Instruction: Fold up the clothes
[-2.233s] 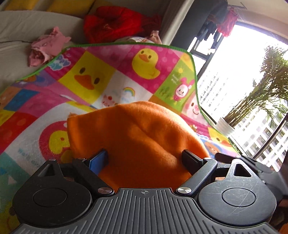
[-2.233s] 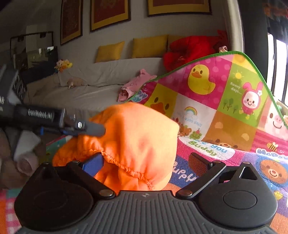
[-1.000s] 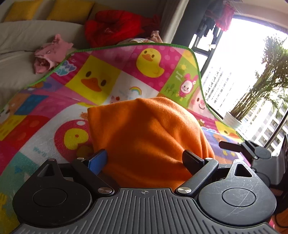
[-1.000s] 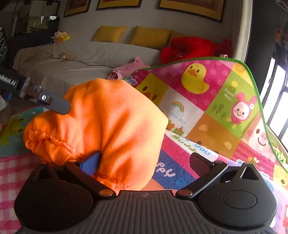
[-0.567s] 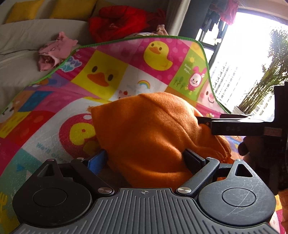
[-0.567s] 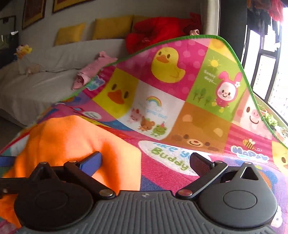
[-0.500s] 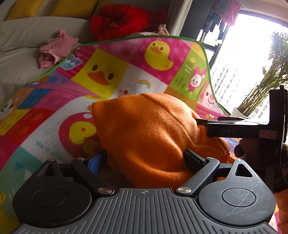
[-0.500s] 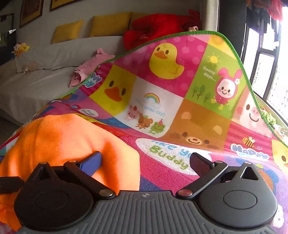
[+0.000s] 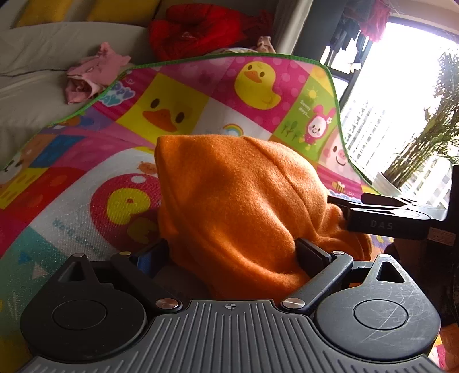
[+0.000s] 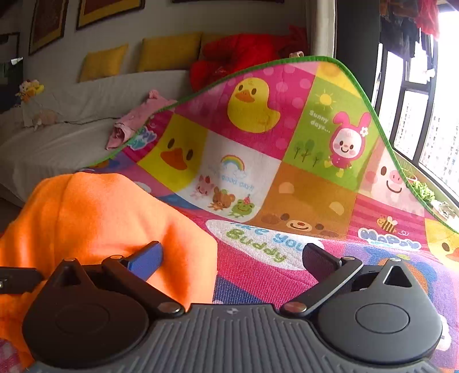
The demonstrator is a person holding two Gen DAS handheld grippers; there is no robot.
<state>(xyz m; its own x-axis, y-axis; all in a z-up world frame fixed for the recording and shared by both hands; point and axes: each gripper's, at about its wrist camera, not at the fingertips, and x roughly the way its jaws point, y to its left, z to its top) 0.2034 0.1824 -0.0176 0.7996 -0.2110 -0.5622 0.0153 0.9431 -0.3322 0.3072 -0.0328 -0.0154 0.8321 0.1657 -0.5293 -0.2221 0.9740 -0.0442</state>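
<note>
the left gripper (image 9: 231,252) has its jaws opening now, wide apart, and the bunched orange fleece garment (image 9: 238,206) lies between them with the pads no longer pressing it. earlier the garment was lifted and held by both grippers; now it rests in a heap on the colourful cartoon play mat (image 9: 183,100), so i judge the fold of this piece is being released, although the heap looks more bunched than flat. the right gripper (image 10: 232,258) also stands wide and holds nothing; it has slid away to 3 o'clock, and the orange garment is now at its 9 o'clock, behind its blue finger pad (image 10: 146,259). in the left view the right gripper reaches the garment's edge at 3 o'clock. counting: two grippers, one orange garment, one mat, one crumpled pink garment (image 9: 91,74) at 11 o'clock on the pale sofa (image 9: 28,51), one red padded jacket (image 9: 198,25) at 12 o'clock, and three yellow cushions (image 10: 169,51).
</note>
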